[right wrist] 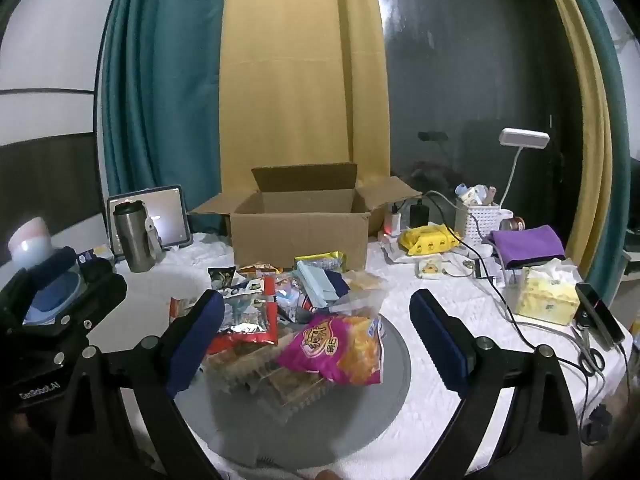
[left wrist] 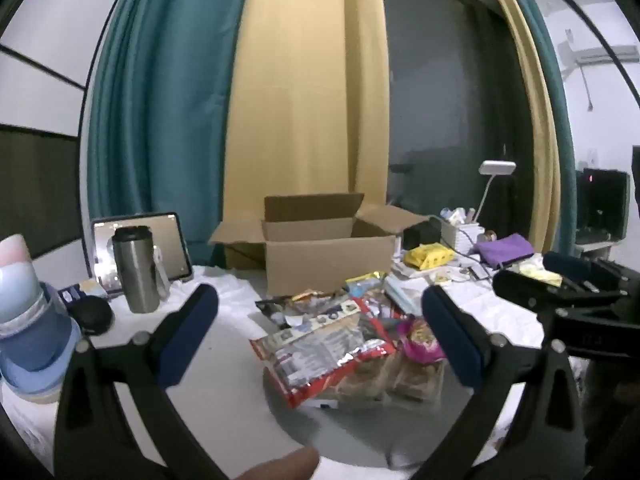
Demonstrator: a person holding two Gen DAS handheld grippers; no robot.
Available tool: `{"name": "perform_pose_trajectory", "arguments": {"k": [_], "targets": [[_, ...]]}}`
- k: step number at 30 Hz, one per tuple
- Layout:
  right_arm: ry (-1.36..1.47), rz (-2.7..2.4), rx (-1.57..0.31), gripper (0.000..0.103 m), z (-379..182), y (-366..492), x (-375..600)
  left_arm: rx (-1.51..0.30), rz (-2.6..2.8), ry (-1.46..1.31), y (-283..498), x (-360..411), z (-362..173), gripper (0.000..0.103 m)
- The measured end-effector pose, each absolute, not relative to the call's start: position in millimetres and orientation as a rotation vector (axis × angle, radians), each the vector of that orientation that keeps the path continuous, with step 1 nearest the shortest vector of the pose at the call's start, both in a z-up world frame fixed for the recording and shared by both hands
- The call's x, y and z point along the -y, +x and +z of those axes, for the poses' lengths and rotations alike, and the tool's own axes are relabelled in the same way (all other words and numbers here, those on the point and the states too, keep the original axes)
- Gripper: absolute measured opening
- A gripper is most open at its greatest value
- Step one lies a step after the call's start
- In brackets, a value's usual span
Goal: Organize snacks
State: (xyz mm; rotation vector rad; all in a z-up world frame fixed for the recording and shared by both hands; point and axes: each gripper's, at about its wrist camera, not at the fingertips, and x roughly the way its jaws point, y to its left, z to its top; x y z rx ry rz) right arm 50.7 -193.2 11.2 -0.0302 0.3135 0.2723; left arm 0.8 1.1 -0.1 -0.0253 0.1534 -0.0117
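Nearest us, both the left gripper [left wrist: 320, 328] and right gripper [right wrist: 316, 332] stand spread wide, empty, above the snack pile [right wrist: 296, 320] before the open cardboard box [right wrist: 300, 236]. We judge the clear biscuit tray [right wrist: 264, 376] stiff but crushable, so we grip its sides; the pink chip bag [right wrist: 336, 348] is light and slippery, so we pinch its sealed edge.

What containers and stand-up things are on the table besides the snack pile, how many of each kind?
Cardboard box: 1
Steel tumbler: 1
Tablet: 1
White basket: 1
Desk lamp: 1
Yellow tissue box: 1
Total: 6
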Motion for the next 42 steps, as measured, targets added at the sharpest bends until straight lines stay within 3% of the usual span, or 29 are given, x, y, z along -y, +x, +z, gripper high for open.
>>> {"name": "perform_pose_trajectory", "arguments": {"k": [7, 42], "targets": [[-0.029, 0.263, -0.203, 0.096, 20, 17, 197, -0.121, -0.013, -0.067, -28, -12, 18, 0.102], [-0.017, 0.247, -0.200, 0.096, 29, -4, 206, -0.074, 0.002, -0.039, -47, -8, 29, 0.102]]}}
